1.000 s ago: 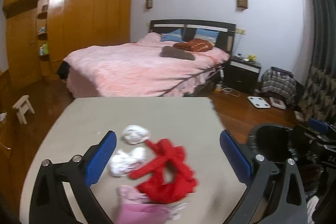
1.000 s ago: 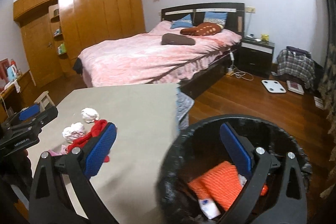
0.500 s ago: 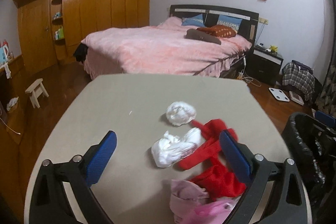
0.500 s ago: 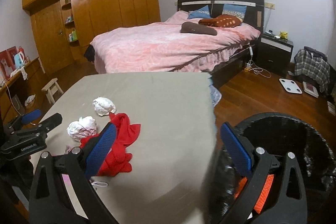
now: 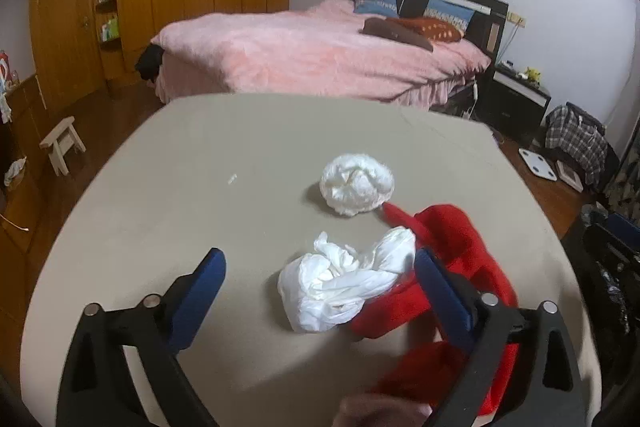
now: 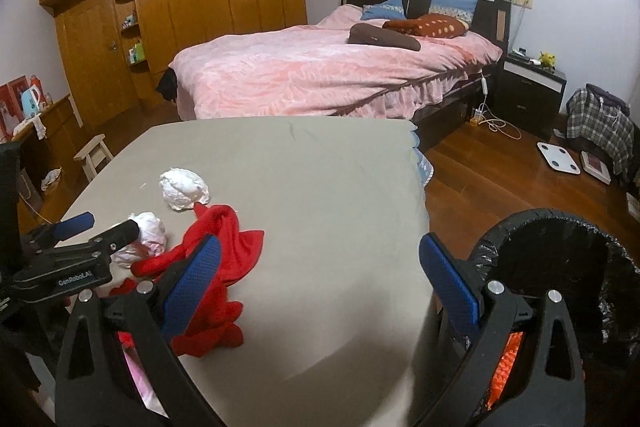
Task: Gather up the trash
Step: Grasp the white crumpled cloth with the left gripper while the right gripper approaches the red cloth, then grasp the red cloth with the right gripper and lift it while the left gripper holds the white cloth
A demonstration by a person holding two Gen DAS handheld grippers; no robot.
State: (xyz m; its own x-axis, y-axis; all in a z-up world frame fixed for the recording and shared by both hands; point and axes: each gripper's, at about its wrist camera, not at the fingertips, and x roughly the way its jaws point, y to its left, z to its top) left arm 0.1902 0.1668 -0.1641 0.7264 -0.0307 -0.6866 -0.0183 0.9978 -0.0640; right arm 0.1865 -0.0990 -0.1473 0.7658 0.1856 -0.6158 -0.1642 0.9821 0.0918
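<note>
Crumpled white plastic bag [image 5: 344, 287] lies on the grey table [image 5: 200, 167] between the spread blue pads of the left gripper [image 5: 320, 285]; its jaws have just been narrowing a little, yet neither pad presses the bag. The right pad stands against the red cloth [image 5: 452, 255] that spills rightward from the bag. Beyond these, a second white wad [image 5: 357, 183] sits alone on the table, its right edge just beside a tip of the red cloth. The left wrist view alone shows the bag's folds clearly and a small white scrap [image 5: 232, 179] on the bare tabletop to the left. A blurred pinkish shape at that view's bottom edge cannot be made out.

From the right wrist view, the left gripper [image 6: 108, 227] appears from the side at far left, its fingers flanking the bag [image 6: 150, 233], which it partly hides. The red cloth [image 6: 216, 267] reaches under the left pad of the right gripper [image 6: 320, 279], whose jaws stand wide with only bare table between them. Only this view shows the black-lined trash bin [image 6: 560, 259] at the right, off the table's edge, with something orange [image 6: 506, 359] inside behind the right finger. A pink bed [image 6: 320, 71] fills the background in both views.
</note>
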